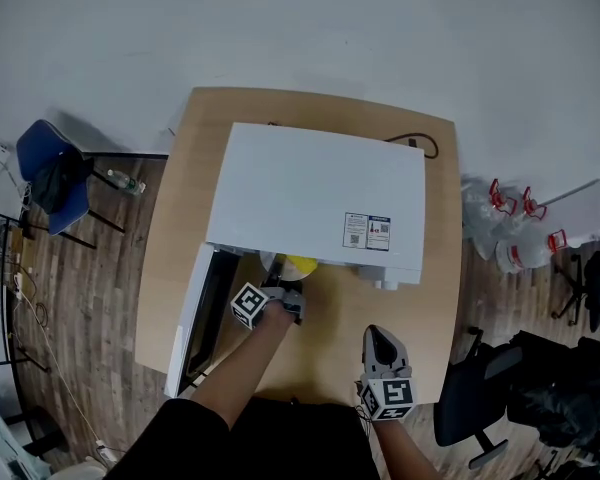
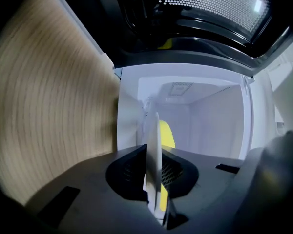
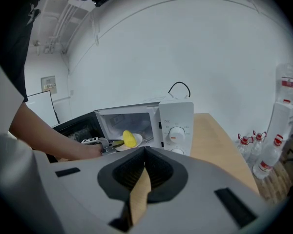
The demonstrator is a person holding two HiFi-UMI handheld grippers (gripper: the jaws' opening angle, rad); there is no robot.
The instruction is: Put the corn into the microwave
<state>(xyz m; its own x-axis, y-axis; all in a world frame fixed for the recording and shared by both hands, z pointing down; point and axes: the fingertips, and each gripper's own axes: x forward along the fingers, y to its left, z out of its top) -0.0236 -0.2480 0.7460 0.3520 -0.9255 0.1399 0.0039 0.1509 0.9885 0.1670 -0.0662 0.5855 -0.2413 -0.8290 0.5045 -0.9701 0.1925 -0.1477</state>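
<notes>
Head view: microwave (image 1: 315,193) on table (image 1: 165,258), door (image 1: 192,313) wide open to the left. Left gripper (image 1: 285,293) at the mouth, corn (image 1: 301,265) just under the front lip. Right gripper (image 1: 379,336) well apart, near the table's front edge, bare wood around it.

Left gripper view: closed on the rim of a plate (image 2: 153,150) carrying the corn. Cavity ahead bare, walls clear either side.

Right gripper view: jaws together, nothing between. Plate sits in the opening, apparently partly in.

Judgement: insertion nearly done. Left: push deeper, set down, let go, back out past the door, probably shut it.
</notes>
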